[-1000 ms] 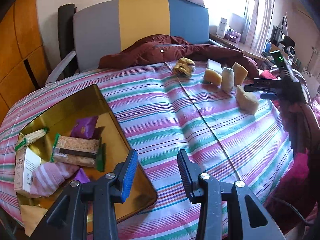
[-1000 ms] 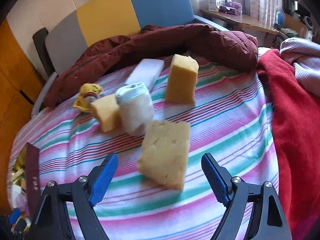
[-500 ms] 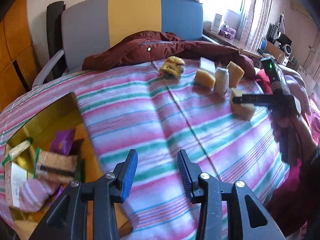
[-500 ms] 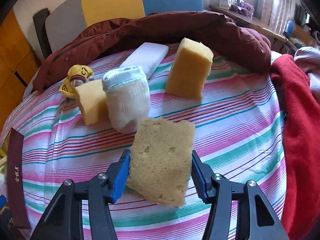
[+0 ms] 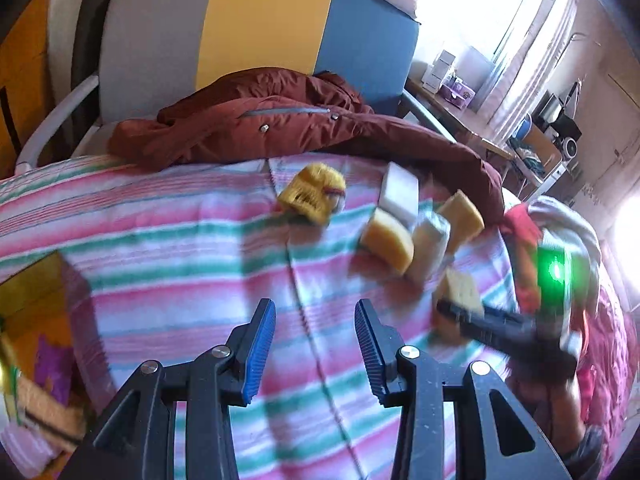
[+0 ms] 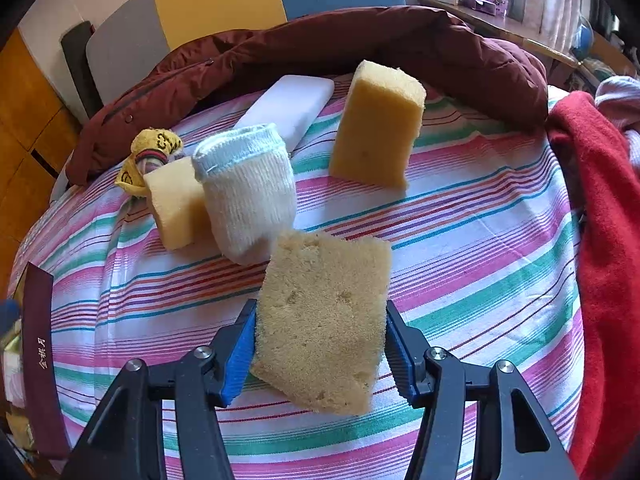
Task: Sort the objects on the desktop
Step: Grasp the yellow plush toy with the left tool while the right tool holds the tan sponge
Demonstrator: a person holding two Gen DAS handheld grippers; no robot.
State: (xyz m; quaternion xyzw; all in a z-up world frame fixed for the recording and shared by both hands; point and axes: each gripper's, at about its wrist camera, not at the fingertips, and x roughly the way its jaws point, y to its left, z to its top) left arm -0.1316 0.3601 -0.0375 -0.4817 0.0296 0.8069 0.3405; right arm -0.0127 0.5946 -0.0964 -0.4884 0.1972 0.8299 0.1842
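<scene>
On the striped pink, green and white cloth [image 6: 460,216], the right gripper [image 6: 320,344] has its blue-padded jaws against both sides of a coarse tan sponge block [image 6: 324,320] — the log-side motion reads as the jaws opening slightly, yet the pads press on the sponge's flanks and it sits between them, its far edge tilted toward the camera's upper right. Just beyond the sponge stands a rolled cream-white knitted sock [image 6: 248,196], touching a pale yellow sponge wedge [image 6: 176,204] on its left. Behind those lie a small yellow knitted item with a striped band [image 6: 150,156] and a flat white rectangular block [image 6: 288,108]; a tall upright yellow sponge [image 6: 378,120] stands apart to the right. A dark red padded jacket [image 6: 360,48] curves along the far edge of the cloth, and a bright red fabric [image 6: 600,216] lies at the right. The left gripper [image 5: 316,352] hangs over bare cloth with a narrow gap between its jaws and nothing in it — its view is blurred. At that view's left edge, a gold-lined box [image 5: 36,300] holds snack packets.
</scene>
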